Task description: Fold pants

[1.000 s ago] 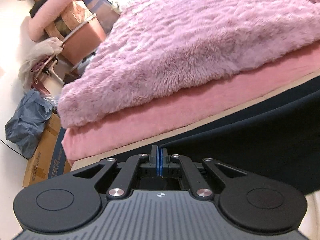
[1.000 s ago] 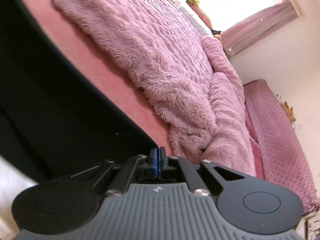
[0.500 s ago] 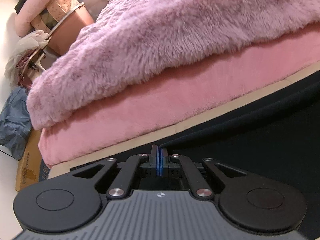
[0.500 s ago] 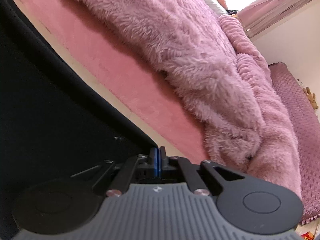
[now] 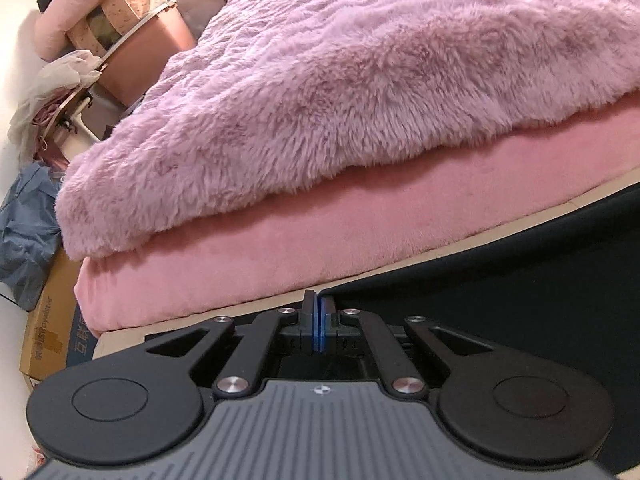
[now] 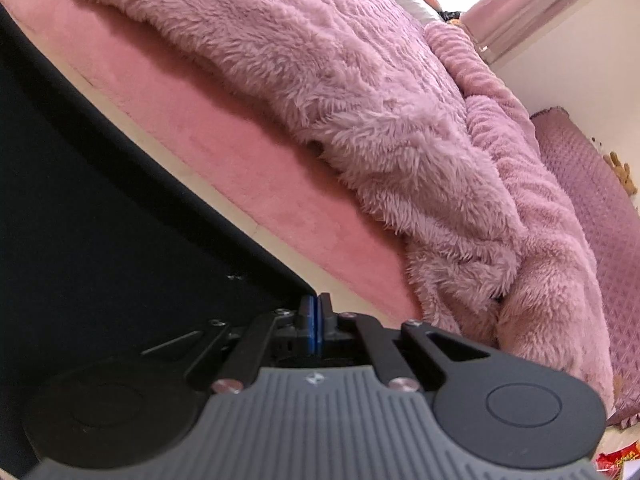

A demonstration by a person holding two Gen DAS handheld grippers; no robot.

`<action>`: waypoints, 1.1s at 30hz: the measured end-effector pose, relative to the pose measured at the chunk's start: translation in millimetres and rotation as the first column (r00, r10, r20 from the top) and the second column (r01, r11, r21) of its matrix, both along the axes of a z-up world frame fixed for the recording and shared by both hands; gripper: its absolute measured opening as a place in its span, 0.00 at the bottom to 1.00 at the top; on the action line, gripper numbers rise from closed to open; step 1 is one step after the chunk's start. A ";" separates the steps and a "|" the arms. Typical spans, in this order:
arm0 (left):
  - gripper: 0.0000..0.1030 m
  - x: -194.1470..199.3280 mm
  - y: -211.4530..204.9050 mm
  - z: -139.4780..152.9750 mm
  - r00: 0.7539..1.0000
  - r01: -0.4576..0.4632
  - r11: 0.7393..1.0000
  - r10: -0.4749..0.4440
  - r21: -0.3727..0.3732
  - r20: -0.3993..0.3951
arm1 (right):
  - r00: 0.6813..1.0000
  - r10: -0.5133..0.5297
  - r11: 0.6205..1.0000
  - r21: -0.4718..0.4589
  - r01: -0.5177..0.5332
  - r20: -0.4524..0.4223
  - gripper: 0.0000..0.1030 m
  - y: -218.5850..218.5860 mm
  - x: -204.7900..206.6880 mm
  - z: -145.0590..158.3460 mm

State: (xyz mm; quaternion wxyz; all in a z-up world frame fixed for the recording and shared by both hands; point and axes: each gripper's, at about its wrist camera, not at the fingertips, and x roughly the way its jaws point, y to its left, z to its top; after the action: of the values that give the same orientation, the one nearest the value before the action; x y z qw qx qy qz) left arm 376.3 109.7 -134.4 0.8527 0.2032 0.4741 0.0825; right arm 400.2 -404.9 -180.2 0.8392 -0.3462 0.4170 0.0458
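1. left wrist view: the left gripper (image 5: 319, 304) has its jaws pressed together, pinching a corner of the dark navy pants (image 5: 520, 296) right at the blue pads.
2. the pants spread from that pinched corner to the right and down, filling the lower right of the view; their upper edge runs along a pale strip of surface (image 5: 460, 250) beside the pink mattress (image 5: 360, 232).
3. a shaggy lilac blanket (image 5: 360, 88) lies heaped on top of the mattress.
4. at the far left sit a cardboard box (image 5: 48, 332), a crumpled blue bag (image 5: 24, 236) and a brown bin (image 5: 144, 56) with cloth piled around it.
5. right wrist view: the right gripper (image 6: 316, 312) is also clamped tight, with another corner of the pants (image 6: 100, 220) caught between its blue pads.
6. here the pants fill the left side, their edge slanting down to the fingertips.
7. the pink mattress (image 6: 224, 148) and lilac blanket (image 6: 380, 100) run to the right; a quilted purple cover (image 6: 600, 220) lies beyond, and a pink curtain (image 6: 532, 4) hangs at the bright window.
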 end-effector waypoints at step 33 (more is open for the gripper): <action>0.12 -91.8 -81.5 -7.7 0.988 0.155 0.943 -0.142 -0.294 0.065 | 0.677 -0.712 0.310 0.781 0.542 -0.187 0.57 -110.9 -167.8 9.8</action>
State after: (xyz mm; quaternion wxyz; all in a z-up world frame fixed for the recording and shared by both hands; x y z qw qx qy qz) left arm 284.5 28.2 -142.2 0.8873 0.1057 0.4460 -0.0501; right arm 232.5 -515.8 -170.4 0.8845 0.2483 0.3690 -0.1410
